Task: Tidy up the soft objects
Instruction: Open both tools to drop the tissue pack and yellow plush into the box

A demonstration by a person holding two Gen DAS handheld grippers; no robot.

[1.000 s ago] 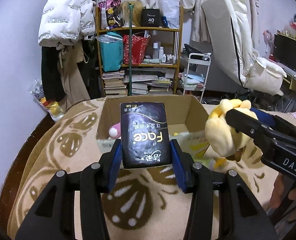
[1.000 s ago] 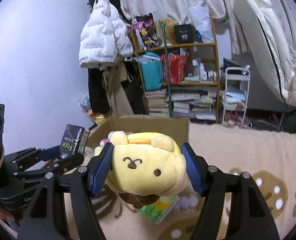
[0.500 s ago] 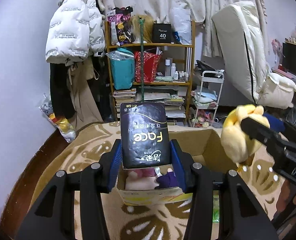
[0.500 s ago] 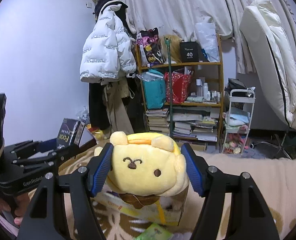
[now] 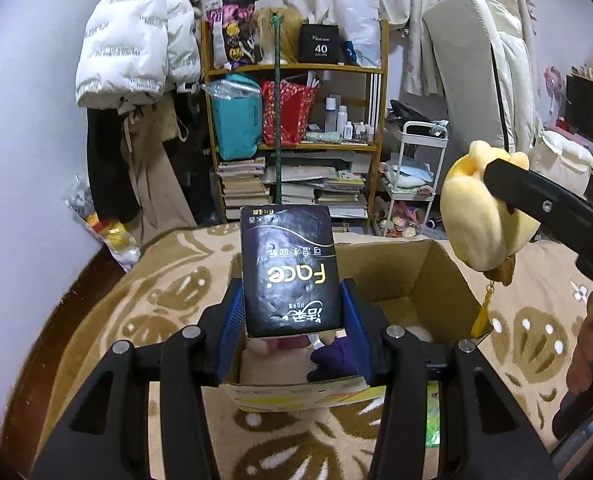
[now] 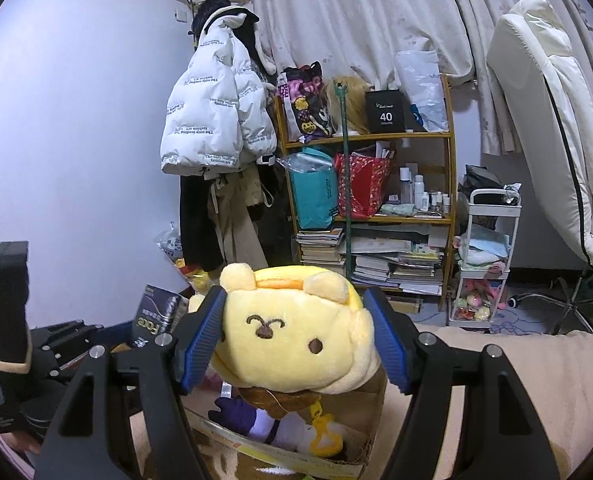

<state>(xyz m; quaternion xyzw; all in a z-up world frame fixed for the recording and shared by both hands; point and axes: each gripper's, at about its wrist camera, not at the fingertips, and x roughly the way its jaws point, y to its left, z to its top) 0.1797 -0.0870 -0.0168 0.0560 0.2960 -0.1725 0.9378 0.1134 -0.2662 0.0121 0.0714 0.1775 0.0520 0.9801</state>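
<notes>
My left gripper (image 5: 292,312) is shut on a black tissue pack (image 5: 290,268) marked "Face" and holds it above the open cardboard box (image 5: 436,276). My right gripper (image 6: 296,344) is shut on a yellow dog plush (image 6: 296,340) and holds it above the same box (image 6: 360,468); the plush also shows at the right of the left wrist view (image 5: 484,220). Inside the box lie a pink plush (image 5: 280,344) and a purple plush (image 5: 332,360). The tissue pack shows at the left of the right wrist view (image 6: 156,316).
The box stands on a beige patterned blanket (image 5: 136,320). A green packet (image 5: 432,416) lies beside the box. A wooden shelf (image 5: 296,128) with books and bags, a hanging white jacket (image 5: 136,40), a small white cart (image 5: 412,176) and a leaning mattress (image 5: 480,80) stand behind.
Both grippers have risen with their loads and now sit over the box, whose inside has come into view. The plush and tissue pack stay gripped.
</notes>
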